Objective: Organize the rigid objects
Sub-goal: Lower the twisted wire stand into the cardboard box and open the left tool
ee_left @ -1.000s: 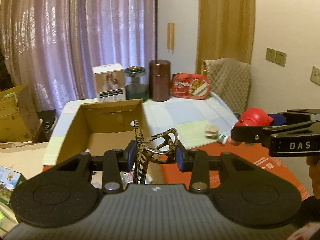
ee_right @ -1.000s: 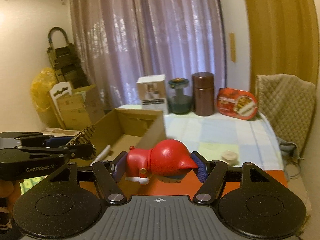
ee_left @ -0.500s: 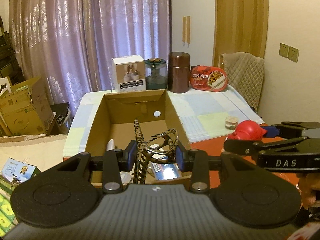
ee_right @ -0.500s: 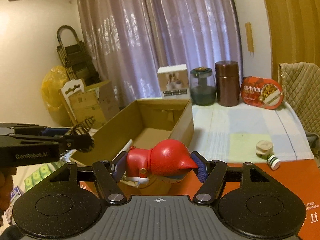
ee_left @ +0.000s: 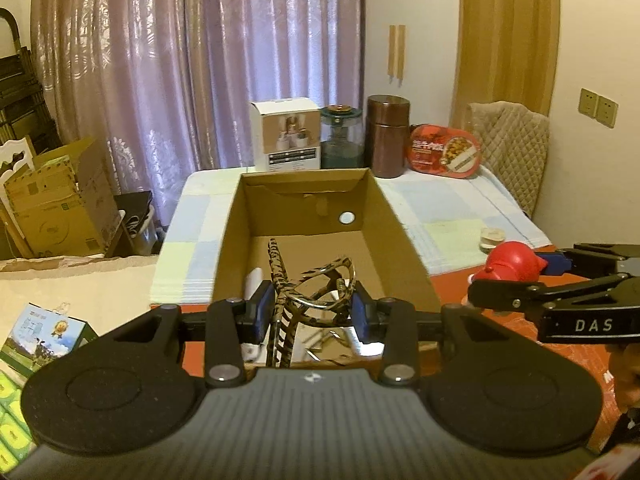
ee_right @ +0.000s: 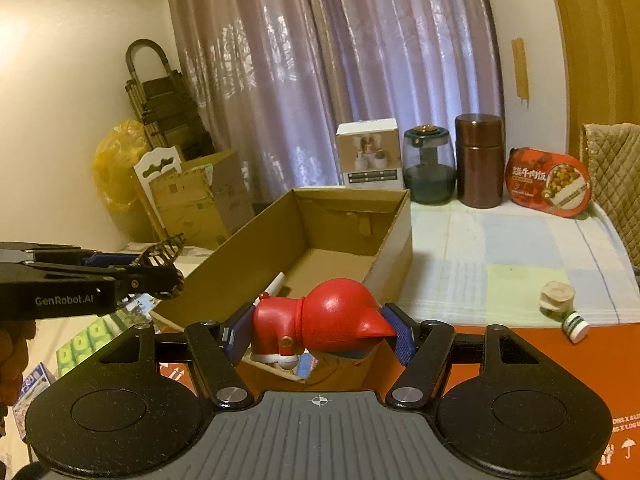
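My left gripper (ee_left: 314,310) is shut on a tiger-striped hair claw clip (ee_left: 316,284), held over the near end of an open cardboard box (ee_left: 394,216). My right gripper (ee_right: 318,330) is shut on a red figurine (ee_right: 328,322) lying on its side, just before the box's near right corner (ee_right: 394,232). In the left wrist view the right gripper (ee_left: 516,276) with the red figurine (ee_left: 510,262) shows at the right. The right wrist view has the left gripper (ee_right: 160,266) at the left, beside the box. A white stick (ee_right: 274,284) lies inside the box.
At the table's back stand a white carton (ee_left: 286,134), a glass jar (ee_left: 340,136), a brown canister (ee_left: 388,136) and a red food tray (ee_left: 444,152). A small round wooden piece (ee_right: 556,294) and a little white bottle (ee_right: 574,326) lie on the cloth, right. More cartons (ee_left: 52,200) stand left.
Both grippers have swung toward the cardboard box, which now sits larger and more central in both views. Each still holds its object.
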Available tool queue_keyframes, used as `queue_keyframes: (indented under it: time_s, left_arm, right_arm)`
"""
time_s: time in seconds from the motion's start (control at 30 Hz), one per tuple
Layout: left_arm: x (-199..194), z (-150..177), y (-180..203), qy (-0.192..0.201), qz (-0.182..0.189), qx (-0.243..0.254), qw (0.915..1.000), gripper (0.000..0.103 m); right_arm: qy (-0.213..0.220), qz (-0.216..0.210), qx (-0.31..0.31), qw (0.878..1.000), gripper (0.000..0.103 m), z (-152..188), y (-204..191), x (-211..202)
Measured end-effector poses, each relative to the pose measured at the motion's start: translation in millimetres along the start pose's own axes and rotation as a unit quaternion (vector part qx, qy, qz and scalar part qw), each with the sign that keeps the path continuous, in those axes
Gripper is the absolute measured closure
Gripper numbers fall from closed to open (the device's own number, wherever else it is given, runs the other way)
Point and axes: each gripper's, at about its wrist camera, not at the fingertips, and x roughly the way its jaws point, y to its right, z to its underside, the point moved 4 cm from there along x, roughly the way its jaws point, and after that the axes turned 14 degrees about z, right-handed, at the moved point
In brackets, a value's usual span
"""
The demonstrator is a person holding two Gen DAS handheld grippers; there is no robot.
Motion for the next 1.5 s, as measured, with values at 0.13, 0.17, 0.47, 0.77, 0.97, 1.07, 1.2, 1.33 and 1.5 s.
queue_keyframes:
  time_s: [0.13,0.17,0.47,0.77,0.97,1.07,1.2,1.33,1.5]
  left_arm:
    - [6.8,-6.0,-13.3,-0.004,-0.001,0.001,1.0,0.069]
    - [9.6,-7.7,-16.1,-0.005,-0.006,0.007,0.9999,0.069]
    - [40.4,-15.2,-42.3,-0.022,0.0,0.001,0.9998,0.069]
    - [74.6,-11.0,-57.8,-0.041,0.008,0.004,0.9991,0.069]
    - [95.2,-3.3,-59.1,-0.054,0.01,0.013,0.9984,0.069]
    - [102.8,-0.4,-59.8,-0.06,0.015,0.009,0.9981,0.069]
    - [109.9,3.0,-58.4,-0.066,0.018,0.008,0.9976,0.069]
    - [113.2,5.9,-56.5,-0.072,0.019,0.01,0.9971,0.069]
    - [114.2,6.9,-56.3,-0.074,0.019,0.009,0.997,0.069]
  right_arm:
    - [0.0,-0.006,-0.008,1.0,0.038,-5.0,-8.3,12.5]
    - [0.0,-0.008,-0.011,1.0,0.038,-6.7,-11.4,16.8]
    - [-0.011,-0.024,-0.04,0.999,0.038,-19.0,-36.6,61.7]
    - [-0.027,-0.023,-0.047,0.998,0.038,-29.7,-32.7,103.1]
    - [-0.029,-0.01,-0.047,0.998,0.038,-33.2,-24.8,111.5]
    - [-0.033,-0.01,-0.052,0.998,0.038,-31.4,-25.2,111.6]
    - [-0.038,-0.013,-0.056,0.998,0.038,-28.4,-27.6,111.9]
    - [-0.039,-0.011,-0.059,0.997,0.038,-27.4,-28.5,113.0]
    - [-0.041,-0.008,-0.065,0.997,0.038,-25.2,-28.4,113.4]
